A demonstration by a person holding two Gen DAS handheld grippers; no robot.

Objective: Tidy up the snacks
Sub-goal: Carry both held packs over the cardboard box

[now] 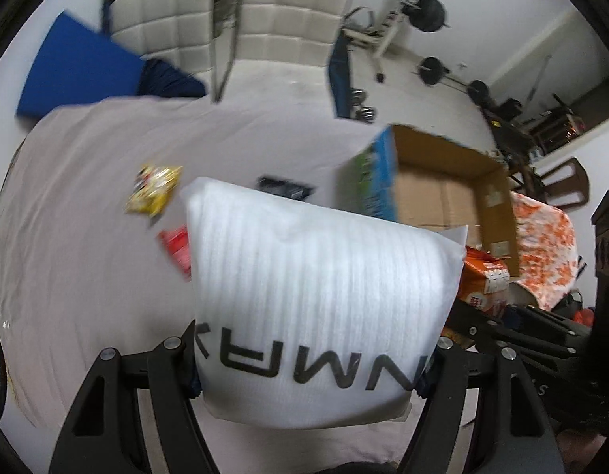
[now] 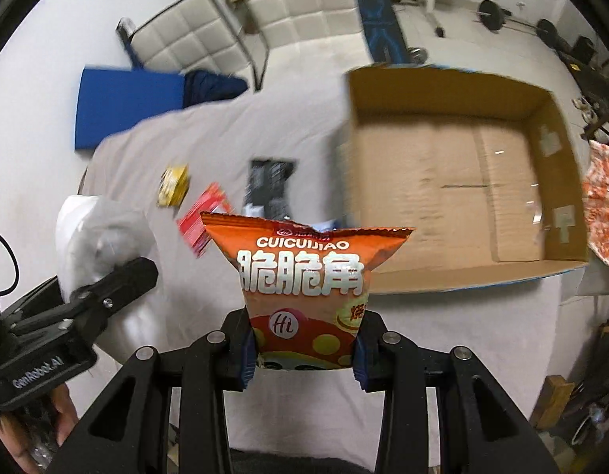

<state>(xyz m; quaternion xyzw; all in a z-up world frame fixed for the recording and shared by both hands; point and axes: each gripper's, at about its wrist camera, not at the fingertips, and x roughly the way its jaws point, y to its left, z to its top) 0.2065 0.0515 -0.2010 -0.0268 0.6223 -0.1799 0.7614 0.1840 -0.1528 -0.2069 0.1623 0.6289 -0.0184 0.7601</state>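
Grey-sheeted counter [image 2: 209, 150] fills both frames; an open carton [image 2: 462, 181] sits upper right. Left hand-held gripper [image 1: 310, 363] clamps a white pouch [image 1: 320, 300]; right hand-held gripper [image 2: 302, 349] grips an orange snack bag [image 2: 304, 276], both at lower centre.

My right claw [image 2: 302, 349] grips the chip bag [image 2: 304, 288] near the box [image 2: 454, 272] – the box sits far right on the table [image 2: 442, 339]. Left, my other claw [image 1: 310, 359] grips the foam pack [image 1: 320, 300]; three packets [image 2: 203, 217] lie beyond – mid-table.
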